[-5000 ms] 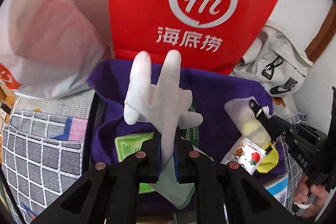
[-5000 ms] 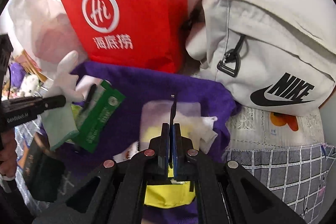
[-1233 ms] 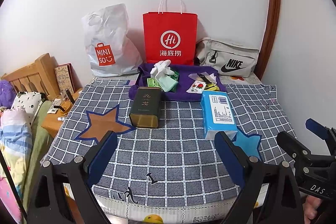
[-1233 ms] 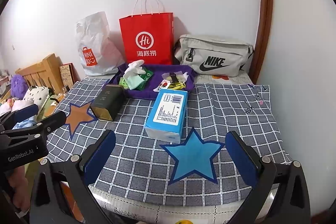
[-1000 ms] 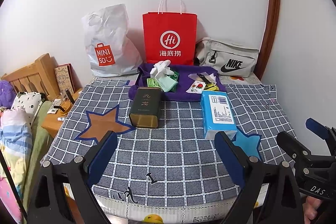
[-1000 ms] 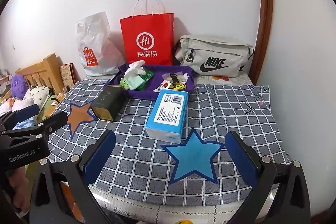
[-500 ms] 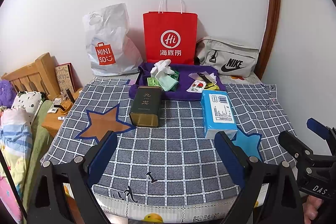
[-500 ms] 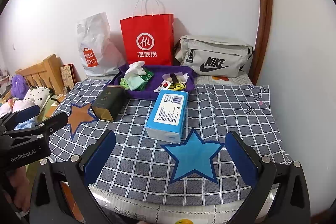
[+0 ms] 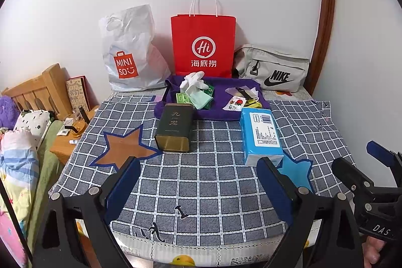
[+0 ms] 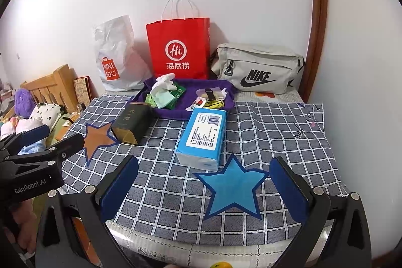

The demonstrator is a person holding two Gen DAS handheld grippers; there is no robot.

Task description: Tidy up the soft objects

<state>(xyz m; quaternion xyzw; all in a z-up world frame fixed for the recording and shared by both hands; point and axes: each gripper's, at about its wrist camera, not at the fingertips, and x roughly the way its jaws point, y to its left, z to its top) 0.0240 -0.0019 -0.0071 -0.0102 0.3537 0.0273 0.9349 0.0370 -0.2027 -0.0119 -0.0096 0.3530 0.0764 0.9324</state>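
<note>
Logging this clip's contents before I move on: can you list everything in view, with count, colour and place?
Tray: 1, purple, table's back centre.
Glove: 1, white, tray's left side.
Packets: several, mixed colours, in the tray.
Tin: 1, dark green, lying in front of the tray.
Tissue pack: 1, blue, right of the tin.
Paper bag: 1, red, against the wall.
Plastic bag: 1, white, left of the paper bag.
Waist bag: 1, grey, right of it.
Tablecloth: 1, blue-grey check with two stars.
Left gripper: open.
Right gripper: open.
</note>
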